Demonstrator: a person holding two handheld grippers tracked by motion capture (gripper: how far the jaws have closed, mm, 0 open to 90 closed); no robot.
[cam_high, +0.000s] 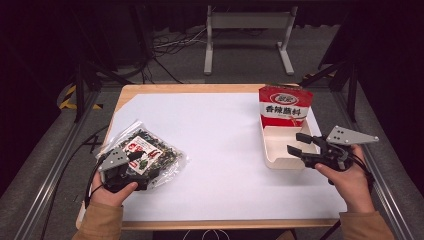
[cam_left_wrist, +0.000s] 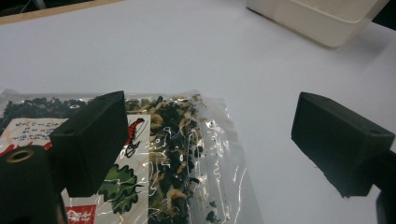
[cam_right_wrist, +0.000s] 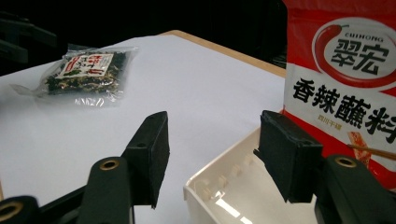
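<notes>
Seaweed bag (cam_left_wrist: 163, 154), crinkly clear plastic w/ dark flakes, lies under my left gripper (cam_left_wrist: 205, 140), blocky fingers apart. Right gripper (cam_right_wrist: 212, 156) fingers apart astride smooth cream tray's (cam_right_wrist: 219, 177) corner; glossy red pouch (cam_right_wrist: 345, 84) just behind.

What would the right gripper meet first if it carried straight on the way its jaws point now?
Probably the near rim of the white tray: the right gripper has its open jaws astride that corner. Depth is unclear; if it passes above the rim, the way over the white sheet looks free.
</notes>
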